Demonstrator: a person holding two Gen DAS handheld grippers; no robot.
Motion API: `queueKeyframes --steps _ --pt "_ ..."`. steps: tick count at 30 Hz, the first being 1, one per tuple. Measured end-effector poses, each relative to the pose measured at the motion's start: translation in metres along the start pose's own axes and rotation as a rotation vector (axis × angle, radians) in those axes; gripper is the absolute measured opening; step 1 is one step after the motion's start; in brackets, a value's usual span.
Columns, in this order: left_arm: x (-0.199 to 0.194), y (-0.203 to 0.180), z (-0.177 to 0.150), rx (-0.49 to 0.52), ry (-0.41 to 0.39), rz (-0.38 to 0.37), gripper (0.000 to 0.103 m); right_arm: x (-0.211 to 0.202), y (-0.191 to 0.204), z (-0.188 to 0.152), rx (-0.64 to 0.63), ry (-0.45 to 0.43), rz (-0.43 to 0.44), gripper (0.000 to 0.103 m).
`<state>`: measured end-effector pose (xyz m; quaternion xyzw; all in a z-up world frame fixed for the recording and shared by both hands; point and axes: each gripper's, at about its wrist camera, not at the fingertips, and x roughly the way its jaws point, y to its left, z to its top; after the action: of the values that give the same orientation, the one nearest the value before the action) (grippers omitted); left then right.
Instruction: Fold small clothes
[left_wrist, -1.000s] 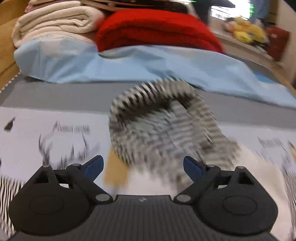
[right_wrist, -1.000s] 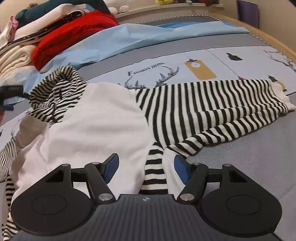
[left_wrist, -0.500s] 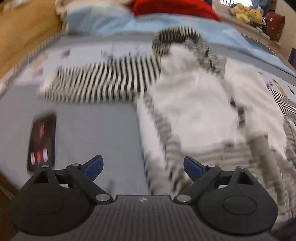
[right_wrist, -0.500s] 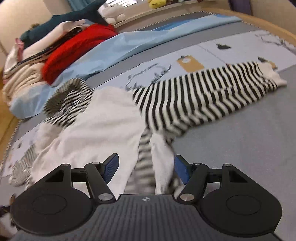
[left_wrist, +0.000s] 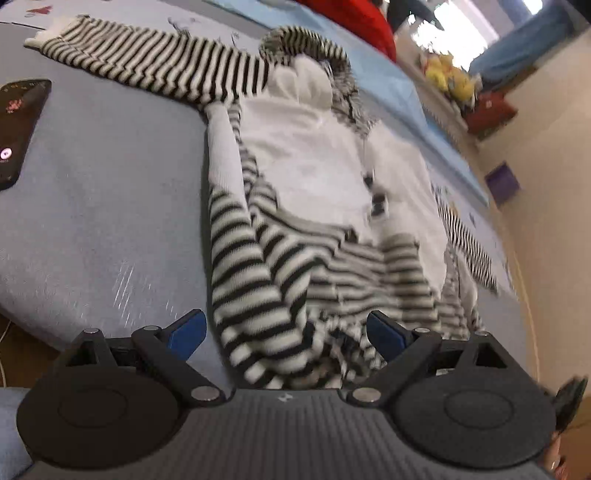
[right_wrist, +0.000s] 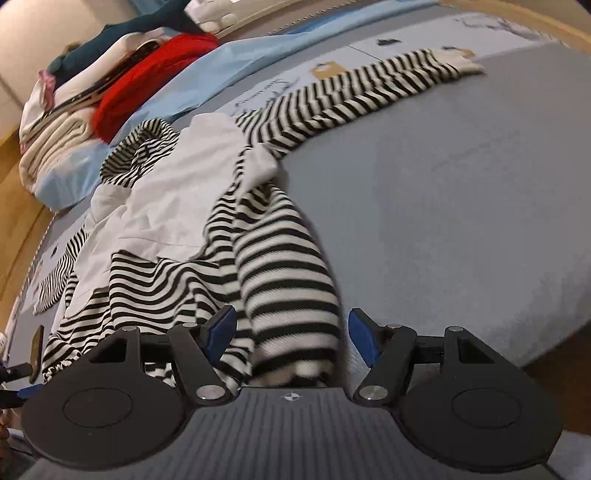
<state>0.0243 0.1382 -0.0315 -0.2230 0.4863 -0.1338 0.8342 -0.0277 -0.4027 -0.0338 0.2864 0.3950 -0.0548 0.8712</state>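
Just then my left tongs (left_wrist: 286, 330) stood wide, both blue pads spread with the bunched striped hem of the hooded sweater (left_wrist: 303, 166) lying between them, gripped by neither. My right tongs (right_wrist: 288, 328) were also wide, straddling the other striped hem corner (right_wrist: 291, 295) near the bed's front edge.

A second earlier my left tongs had been pointed at the hood (left_wrist: 306, 48) up by the light blue sheet (right_wrist: 229, 62); they had since swung round to the bottom of the garment, and the blur had mostly settled. My right tongs had stayed over their hem corner but come in closer, so the stripes filled more of the view.

Beyond the pads, the sweater lay face up on the grey mattress (right_wrist: 461, 184), white body in the middle, one striped sleeve (left_wrist: 147, 62) stretched out to the left and the other sleeve (right_wrist: 369, 88) to the right. A phone (left_wrist: 18, 125) rested on the mattress well apart from the cloth, and a red blanket (right_wrist: 147, 74) sat with the pile at the head.

I judged that both tongs now bracketed the hem, so closing on the two corners should let me lift and fold.
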Motion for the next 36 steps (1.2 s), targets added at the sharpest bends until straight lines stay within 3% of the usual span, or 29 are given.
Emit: queueKeyframes --steps 3,6,7,8,9,10,13,16,19,21,22,23,24,25,26,27,31,36 --pt "0.016 -0.002 0.007 -0.068 0.012 0.020 0.096 0.005 -0.008 0.000 0.036 0.036 0.066 0.072" --pt "0.045 -0.007 0.006 -0.109 0.135 0.035 0.096 0.022 -0.007 0.002 0.057 0.109 0.079 0.074" --pt "0.049 -0.013 0.004 -0.078 0.148 0.052 0.085 0.027 -0.003 0.002 0.038 0.109 0.059 0.071" --pt "0.049 -0.024 0.001 -0.005 0.128 0.102 0.044 0.029 0.004 0.003 0.007 0.103 0.043 0.046" --pt "0.048 -0.034 -0.001 0.072 0.121 0.138 0.026 0.030 0.010 0.003 -0.029 0.098 0.028 0.023" --pt "0.044 -0.042 -0.005 0.125 0.123 0.165 0.021 0.031 0.014 0.002 -0.049 0.100 0.013 0.008" --pt "0.012 -0.044 -0.012 0.153 0.102 0.193 0.016 0.017 0.020 0.005 -0.069 0.075 -0.019 0.006" --pt "-0.019 -0.034 -0.018 0.162 0.110 0.194 0.016 -0.016 0.022 0.010 -0.062 0.021 0.028 0.005" --pt "-0.019 -0.025 -0.027 0.187 0.168 0.234 0.018 -0.024 0.023 0.000 -0.097 0.078 0.035 0.005" --pt "-0.012 -0.021 -0.031 0.197 0.177 0.256 0.032 -0.010 0.023 -0.014 -0.123 0.151 -0.013 0.007" --pt "-0.010 -0.019 -0.030 0.172 0.164 0.274 0.048 -0.001 0.021 -0.021 -0.135 0.168 -0.044 0.013" --pt "-0.012 -0.016 -0.027 0.152 0.148 0.291 0.066 0.005 0.017 -0.025 -0.120 0.178 -0.075 0.026" --pt "-0.015 -0.014 -0.022 0.136 0.124 0.305 0.073 0.006 0.015 -0.024 -0.086 0.180 -0.076 0.030" --pt "-0.018 -0.012 -0.015 0.120 0.085 0.313 0.085 0.003 0.013 -0.020 -0.059 0.177 -0.061 0.045" --pt "-0.026 -0.007 -0.008 0.100 0.044 0.314 0.088 -0.004 0.012 -0.014 -0.044 0.156 -0.050 0.060" --pt "-0.032 -0.004 0.000 0.079 0.009 0.311 0.088 -0.011 0.013 -0.010 -0.045 0.123 -0.047 0.063" --pt "-0.038 0.010 0.049 -0.061 -0.061 0.285 0.088 -0.032 0.013 0.030 -0.049 -0.001 -0.012 0.065" --pt "0.004 0.002 0.108 -0.128 -0.106 0.321 0.088 0.006 0.005 0.095 0.117 -0.120 0.037 0.065"
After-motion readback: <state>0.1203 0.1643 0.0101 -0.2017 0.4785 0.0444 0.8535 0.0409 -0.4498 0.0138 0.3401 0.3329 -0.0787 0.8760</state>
